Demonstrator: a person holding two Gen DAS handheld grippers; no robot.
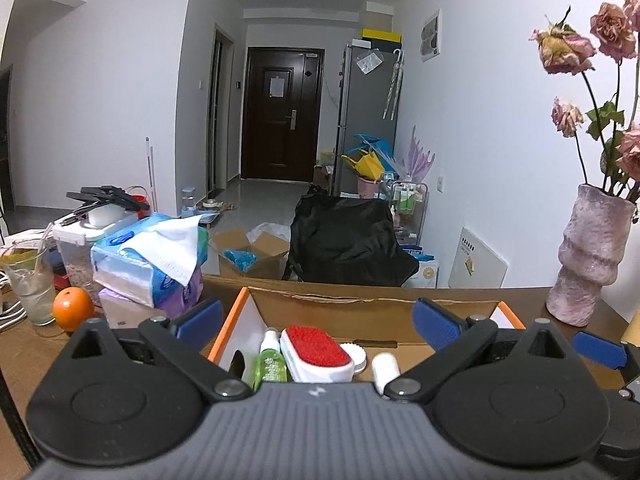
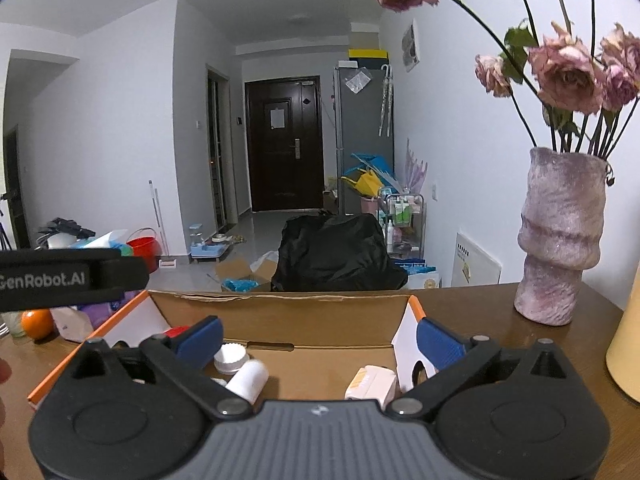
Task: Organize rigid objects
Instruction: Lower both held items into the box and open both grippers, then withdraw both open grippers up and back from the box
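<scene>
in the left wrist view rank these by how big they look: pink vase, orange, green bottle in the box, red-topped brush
1. pink vase, clearly largest
2. red-topped brush
3. orange and green bottle: similar; the bottle is partly hidden behind the tool body, so no ranking between them

One cardboard box [image 1: 360,312]. Inside: one green bottle [image 1: 272,362], one red-topped brush [image 1: 316,354], two white containers [image 2: 240,368] (round lid, cylinder), one cream packet [image 2: 372,386]. One orange [image 1: 73,307], one vase [image 2: 558,236].
</scene>
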